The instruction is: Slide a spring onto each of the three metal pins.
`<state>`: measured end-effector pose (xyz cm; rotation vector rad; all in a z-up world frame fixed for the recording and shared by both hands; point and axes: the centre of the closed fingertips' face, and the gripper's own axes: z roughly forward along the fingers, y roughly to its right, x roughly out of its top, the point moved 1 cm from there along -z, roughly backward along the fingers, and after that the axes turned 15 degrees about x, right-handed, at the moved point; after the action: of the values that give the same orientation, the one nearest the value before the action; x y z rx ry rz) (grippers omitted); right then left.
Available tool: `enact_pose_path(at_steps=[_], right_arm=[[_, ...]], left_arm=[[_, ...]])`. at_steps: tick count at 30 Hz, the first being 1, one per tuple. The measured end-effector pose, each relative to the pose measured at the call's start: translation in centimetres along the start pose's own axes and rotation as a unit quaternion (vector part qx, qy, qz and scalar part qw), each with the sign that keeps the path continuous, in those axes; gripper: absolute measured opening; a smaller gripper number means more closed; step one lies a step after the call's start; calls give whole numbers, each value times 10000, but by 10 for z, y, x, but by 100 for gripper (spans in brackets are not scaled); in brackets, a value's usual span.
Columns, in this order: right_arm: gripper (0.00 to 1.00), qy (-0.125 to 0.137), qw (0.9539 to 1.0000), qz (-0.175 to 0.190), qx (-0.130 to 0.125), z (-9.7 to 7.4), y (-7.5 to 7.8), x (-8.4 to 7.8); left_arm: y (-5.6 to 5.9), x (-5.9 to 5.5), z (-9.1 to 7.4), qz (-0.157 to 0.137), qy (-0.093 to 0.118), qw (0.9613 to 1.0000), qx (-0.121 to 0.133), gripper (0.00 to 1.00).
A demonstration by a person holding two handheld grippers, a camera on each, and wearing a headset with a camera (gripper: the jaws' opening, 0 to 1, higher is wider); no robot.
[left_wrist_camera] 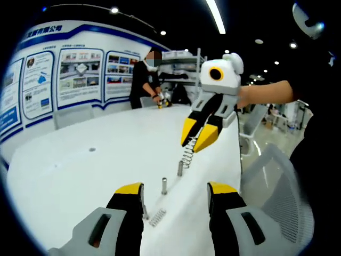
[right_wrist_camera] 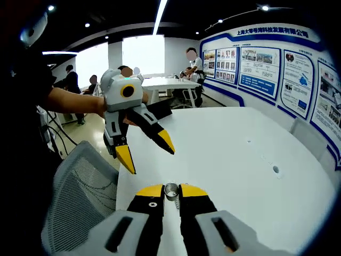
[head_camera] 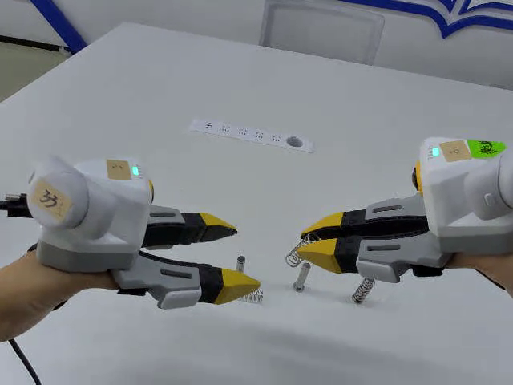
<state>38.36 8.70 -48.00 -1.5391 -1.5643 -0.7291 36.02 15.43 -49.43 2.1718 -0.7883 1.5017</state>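
Steel coil spring (head_camera: 295, 253) was pinched in my right gripper (head_camera: 303, 243), dangling end-down, with the short bare metal pin (head_camera: 302, 276) standing just below it, so right was way nearer. My left gripper (head_camera: 247, 257) hung wide open off to the side.

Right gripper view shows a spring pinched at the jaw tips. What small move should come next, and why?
Probably lower the right hand-held gripper to bring its spring over the bare pin nearest it and slide it on. The jaws are shut on the spring, that pin carries none, and the left hand-held gripper stands open, holding nothing.
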Motion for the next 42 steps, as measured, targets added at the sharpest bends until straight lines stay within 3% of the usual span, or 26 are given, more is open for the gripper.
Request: enact_pose_path(at_steps=[4, 6, 14, 20, 24, 32, 42], right_arm=[[11, 13, 9995, 228, -205, -5, 17, -9], [11, -136, 9983, 387, -421, -8, 28, -19], [11, -242, 9940, 771, -737, -7, 54, -42], [11, -613, 9925, 725, -771, -1, 62, -61], [11, -638, 9919, 807, -752, 4, 66, -68], [11, -648, 9912, 900, -723, 12, 69, -74], [11, -820, 9904, 904, -647, 23, 72, -80]], left_arm=[[-10, -2, -3, -36, -47, 9999, 113, 54], [-14, -2, -5, -82, -30, 9998, 178, 59], [-23, -8, -8, -139, -92, 9992, 361, 72], [-27, -9, -9, -290, -68, 9986, 430, 85], [-24, -12, -8, -239, -110, 9989, 384, 92], [-30, -19, -4, -266, -218, 9979, 546, 99], [-28, -29, -3, -341, -350, 9974, 530, 100]])
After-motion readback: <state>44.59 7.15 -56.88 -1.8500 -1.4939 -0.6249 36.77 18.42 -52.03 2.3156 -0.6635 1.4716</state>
